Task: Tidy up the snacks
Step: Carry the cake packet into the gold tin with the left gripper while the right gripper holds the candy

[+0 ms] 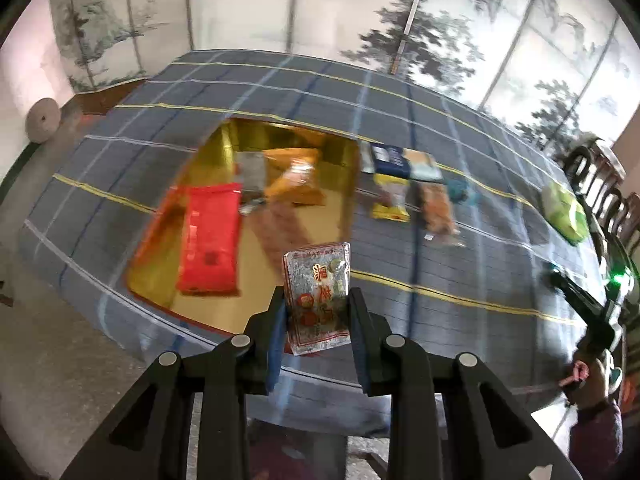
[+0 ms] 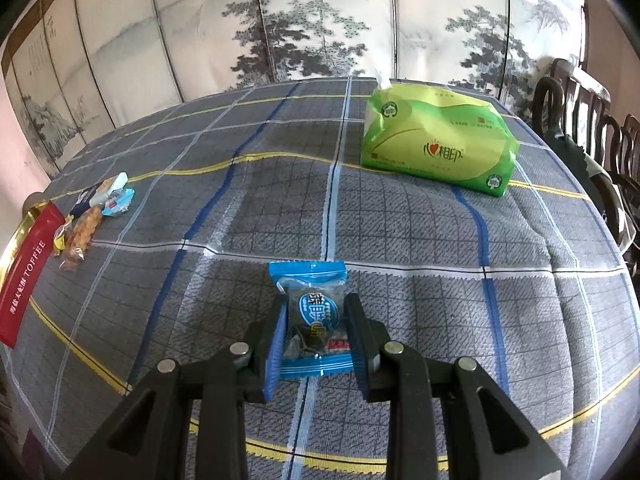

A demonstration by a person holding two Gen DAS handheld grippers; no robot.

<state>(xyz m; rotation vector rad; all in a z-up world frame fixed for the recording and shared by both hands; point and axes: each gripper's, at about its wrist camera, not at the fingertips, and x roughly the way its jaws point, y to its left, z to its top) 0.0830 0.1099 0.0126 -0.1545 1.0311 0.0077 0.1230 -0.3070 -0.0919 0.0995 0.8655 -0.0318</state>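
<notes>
My left gripper (image 1: 316, 304) is shut on a clear silver snack packet (image 1: 318, 280) with red print, held above the front right corner of the gold box (image 1: 340, 184). The box holds a red packet (image 1: 210, 240), an orange packet (image 1: 296, 176) and a grey one. My right gripper (image 2: 316, 312) is shut on a blue snack packet (image 2: 310, 304), low over the checked tablecloth (image 2: 400, 240). The right gripper also shows at the right edge of the left wrist view (image 1: 576, 296).
Several loose snacks (image 1: 412, 184) lie right of the box; they also show at far left in the right wrist view (image 2: 96, 208). A red toffee lid (image 2: 24, 276) stands at the left edge. A green tissue pack (image 2: 436, 144) lies at the back right. Chairs (image 2: 592, 128) line the right side.
</notes>
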